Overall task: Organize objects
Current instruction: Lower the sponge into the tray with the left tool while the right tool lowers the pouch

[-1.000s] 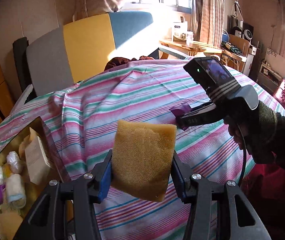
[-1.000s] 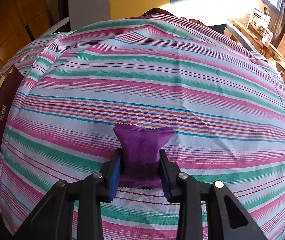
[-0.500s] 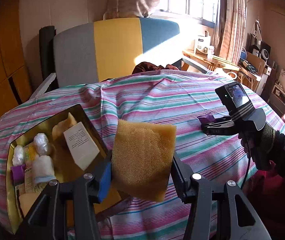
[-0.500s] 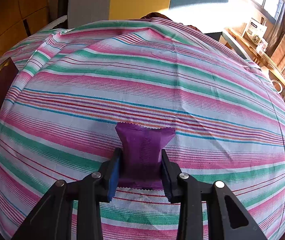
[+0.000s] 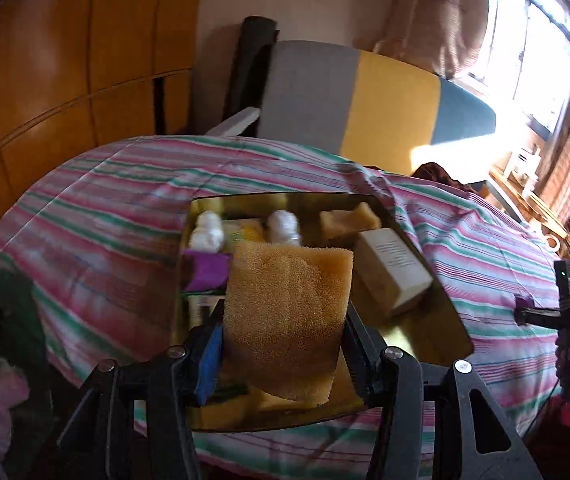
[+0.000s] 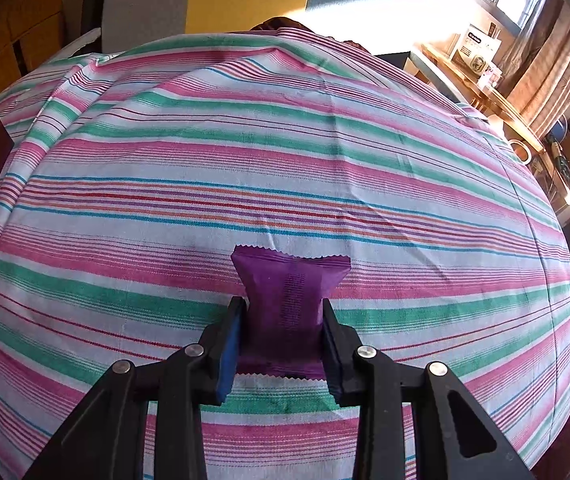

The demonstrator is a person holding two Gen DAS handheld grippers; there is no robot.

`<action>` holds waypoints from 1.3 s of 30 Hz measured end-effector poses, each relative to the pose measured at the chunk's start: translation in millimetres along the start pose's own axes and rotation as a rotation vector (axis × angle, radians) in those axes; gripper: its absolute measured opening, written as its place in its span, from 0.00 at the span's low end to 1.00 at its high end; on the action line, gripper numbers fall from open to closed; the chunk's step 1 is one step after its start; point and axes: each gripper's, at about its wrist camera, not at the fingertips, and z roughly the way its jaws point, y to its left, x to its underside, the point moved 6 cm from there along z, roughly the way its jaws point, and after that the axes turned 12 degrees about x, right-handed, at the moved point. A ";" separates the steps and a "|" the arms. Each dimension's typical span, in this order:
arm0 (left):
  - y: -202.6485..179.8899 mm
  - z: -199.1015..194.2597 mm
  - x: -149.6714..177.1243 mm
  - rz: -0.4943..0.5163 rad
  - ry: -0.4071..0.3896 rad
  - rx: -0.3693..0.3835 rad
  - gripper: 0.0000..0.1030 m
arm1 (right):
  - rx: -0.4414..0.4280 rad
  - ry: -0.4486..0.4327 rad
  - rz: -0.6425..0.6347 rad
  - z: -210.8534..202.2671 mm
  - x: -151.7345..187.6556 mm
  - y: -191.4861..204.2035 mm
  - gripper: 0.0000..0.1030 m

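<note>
- My left claw (image 5: 283, 344) pinches a tan sponge (image 5: 287, 320) by its sides, held upright over the gold tray (image 5: 441, 320).
- In the tray, behind the sponge, I see two white bundles, a purple packet, another sponge (image 5: 349, 220) and a white box (image 5: 393, 270).
- The tray sits on the striped cloth (image 6: 285, 152) covering the counter.
- My right claw (image 6: 281, 336) is pressed on a purple wrapper (image 6: 289, 300), right of the tray, just above the cloth.

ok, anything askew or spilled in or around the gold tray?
Nothing spilled. The white box lies tilted in the gold tray, not flat. The striped cloth is bunched at the tray's far right corner.
</note>
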 end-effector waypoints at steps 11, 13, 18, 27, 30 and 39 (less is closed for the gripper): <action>33.5 -6.3 12.2 -0.094 -0.011 -0.015 0.51 | -0.170 0.026 0.004 -47.5 21.8 48.6 0.31; 27.8 -3.5 12.9 -0.087 -0.001 0.001 0.52 | -0.213 -0.025 0.003 -69.2 19.3 61.9 0.31; 24.7 -0.3 15.4 -0.083 0.012 0.012 0.52 | -0.348 -0.169 -0.079 -139.0 3.4 116.0 0.31; 28.4 -3.0 17.8 -0.090 0.007 0.008 0.52 | -0.495 -0.266 -0.354 -204.2 13.5 247.9 0.31; 29.0 -3.7 19.0 -0.085 0.006 0.007 0.52 | -0.485 -0.239 -0.389 -196.6 17.3 268.1 0.31; 23.6 1.3 24.3 -0.079 0.026 0.034 0.52 | -0.410 -0.156 -0.440 -163.0 20.4 284.9 0.32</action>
